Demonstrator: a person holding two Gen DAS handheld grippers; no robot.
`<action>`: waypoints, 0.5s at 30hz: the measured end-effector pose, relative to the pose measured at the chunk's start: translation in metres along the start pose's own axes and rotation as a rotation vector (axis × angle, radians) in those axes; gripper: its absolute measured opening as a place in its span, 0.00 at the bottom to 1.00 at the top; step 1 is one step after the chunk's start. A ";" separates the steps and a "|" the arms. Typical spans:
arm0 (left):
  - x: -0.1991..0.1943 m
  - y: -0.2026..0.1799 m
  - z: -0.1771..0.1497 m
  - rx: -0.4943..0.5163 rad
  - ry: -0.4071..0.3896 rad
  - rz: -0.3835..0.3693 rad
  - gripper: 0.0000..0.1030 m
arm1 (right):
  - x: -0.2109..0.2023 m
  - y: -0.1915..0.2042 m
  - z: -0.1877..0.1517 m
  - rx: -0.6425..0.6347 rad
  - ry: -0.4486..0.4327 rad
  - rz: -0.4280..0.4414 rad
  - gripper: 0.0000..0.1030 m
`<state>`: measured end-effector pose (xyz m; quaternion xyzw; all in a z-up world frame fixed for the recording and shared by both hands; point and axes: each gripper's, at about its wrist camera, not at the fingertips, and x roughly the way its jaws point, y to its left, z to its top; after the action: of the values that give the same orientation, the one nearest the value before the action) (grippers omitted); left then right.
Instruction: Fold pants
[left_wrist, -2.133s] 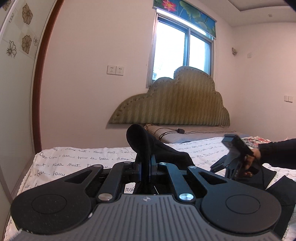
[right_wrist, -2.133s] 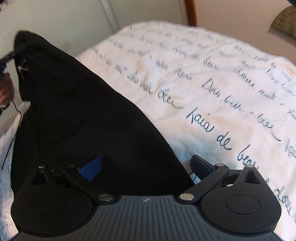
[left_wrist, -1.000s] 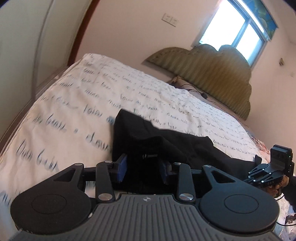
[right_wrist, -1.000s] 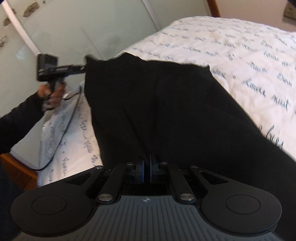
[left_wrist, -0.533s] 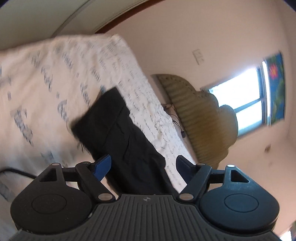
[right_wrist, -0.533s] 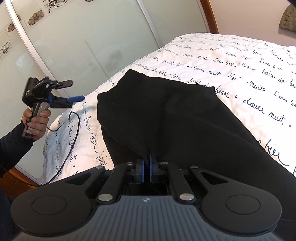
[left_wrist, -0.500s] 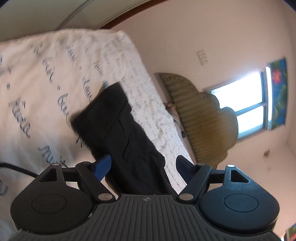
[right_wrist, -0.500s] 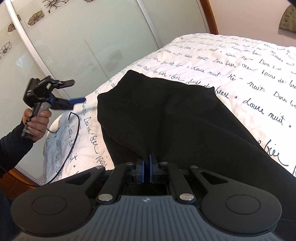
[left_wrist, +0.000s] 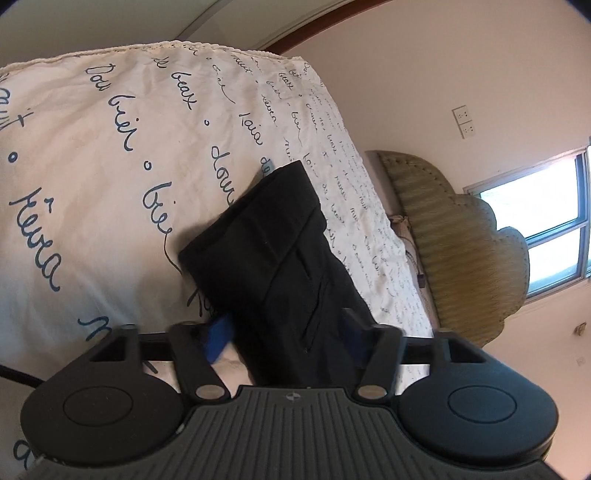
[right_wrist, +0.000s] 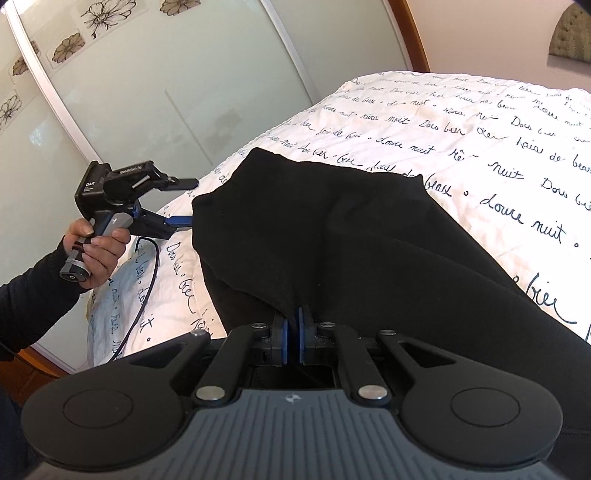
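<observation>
1. Fingers of the left gripper (left_wrist: 286, 338), which sprang wide half a second ago, are closing again around the edge of the black pants (right_wrist: 369, 236); the pads do not press the cloth yet.
2. Right gripper (right_wrist: 291, 334) stays clamped on a pinch of the pants, as before.
3. Re-gripping suggests the left hand (right_wrist: 94, 251) is setting up the next fold.
4. Pants lie on the printed bedspread (right_wrist: 480, 140), their near edge close to the bed's side by the sliding wardrobe door (right_wrist: 184, 74); open bedspread lies beyond for carrying cloth over.
</observation>
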<state>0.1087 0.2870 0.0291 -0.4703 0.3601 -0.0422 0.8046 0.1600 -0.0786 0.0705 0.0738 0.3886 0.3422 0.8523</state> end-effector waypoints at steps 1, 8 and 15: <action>0.002 -0.002 0.000 0.021 0.004 0.013 0.27 | 0.000 0.000 0.000 -0.001 0.000 -0.001 0.05; -0.013 -0.020 -0.005 0.162 -0.034 0.051 0.03 | -0.013 0.013 -0.001 -0.027 -0.015 0.007 0.05; -0.004 -0.018 -0.003 0.258 0.000 0.147 0.03 | 0.004 0.012 -0.018 -0.001 0.045 -0.007 0.05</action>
<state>0.1087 0.2764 0.0448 -0.3354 0.3851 -0.0290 0.8593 0.1428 -0.0698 0.0598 0.0644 0.4076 0.3408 0.8447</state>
